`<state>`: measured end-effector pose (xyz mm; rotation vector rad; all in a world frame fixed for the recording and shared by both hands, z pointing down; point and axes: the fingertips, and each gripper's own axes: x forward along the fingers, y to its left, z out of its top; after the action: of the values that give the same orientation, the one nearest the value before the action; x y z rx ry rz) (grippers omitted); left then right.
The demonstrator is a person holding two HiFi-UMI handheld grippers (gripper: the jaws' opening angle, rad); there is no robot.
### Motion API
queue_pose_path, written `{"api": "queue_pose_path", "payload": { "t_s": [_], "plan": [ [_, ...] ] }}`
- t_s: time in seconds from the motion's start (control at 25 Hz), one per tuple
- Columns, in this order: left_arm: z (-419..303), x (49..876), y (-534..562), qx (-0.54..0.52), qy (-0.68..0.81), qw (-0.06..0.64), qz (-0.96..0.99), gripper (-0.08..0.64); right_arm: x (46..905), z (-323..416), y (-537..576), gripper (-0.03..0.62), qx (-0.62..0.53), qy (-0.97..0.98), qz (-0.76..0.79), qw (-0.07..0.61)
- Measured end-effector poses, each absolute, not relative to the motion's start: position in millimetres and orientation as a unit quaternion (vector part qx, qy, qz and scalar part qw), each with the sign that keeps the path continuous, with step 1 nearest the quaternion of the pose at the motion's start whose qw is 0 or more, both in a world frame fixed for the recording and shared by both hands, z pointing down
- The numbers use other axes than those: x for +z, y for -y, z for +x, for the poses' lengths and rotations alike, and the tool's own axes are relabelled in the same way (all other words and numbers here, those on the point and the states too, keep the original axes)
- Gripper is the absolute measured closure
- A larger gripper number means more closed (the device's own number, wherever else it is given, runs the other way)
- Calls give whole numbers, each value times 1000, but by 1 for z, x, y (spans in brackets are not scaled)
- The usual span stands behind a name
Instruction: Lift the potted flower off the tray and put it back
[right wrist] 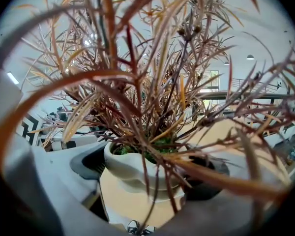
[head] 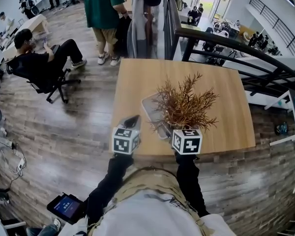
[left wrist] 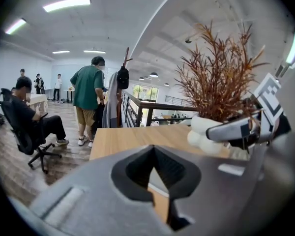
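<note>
Rust-brown dry sprigs (head: 186, 103) in a white pot (right wrist: 130, 167), clamped between the pads of the right claw (right wrist: 147, 175).
The pot is smooth, rounded and waisted, with green at its rim. It is over the clear tray (head: 150, 107) near the table's (head: 137, 77) front edge; whether it is raised, I cannot tell. The left claw (left wrist: 152, 150) is closed on nothing, left of the tray. Bare pale wood runs to the far edge.

Light wooden worktop (head: 226, 100), roughly square, seen from above. Stands on a grey-brown plank floor (head: 83, 117). Carries a translucent tray (head: 148, 107), lying flat toward the near edge, left of the middle, set askew to the edges and partly hidden. Shows again, low and foreshortened, in the left gripper view (left wrist: 132, 137).
</note>
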<state>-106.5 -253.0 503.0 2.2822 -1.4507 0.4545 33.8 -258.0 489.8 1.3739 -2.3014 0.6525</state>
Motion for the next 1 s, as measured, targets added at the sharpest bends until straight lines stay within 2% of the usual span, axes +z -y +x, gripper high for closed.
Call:
{"api": "queue_pose_path", "payload": {
  "t_s": [1.0],
  "plan": [
    [-106, 512, 249, 162, 515, 198, 818, 558, 497, 23, 254, 107, 238, 824, 477, 192]
  ]
}}
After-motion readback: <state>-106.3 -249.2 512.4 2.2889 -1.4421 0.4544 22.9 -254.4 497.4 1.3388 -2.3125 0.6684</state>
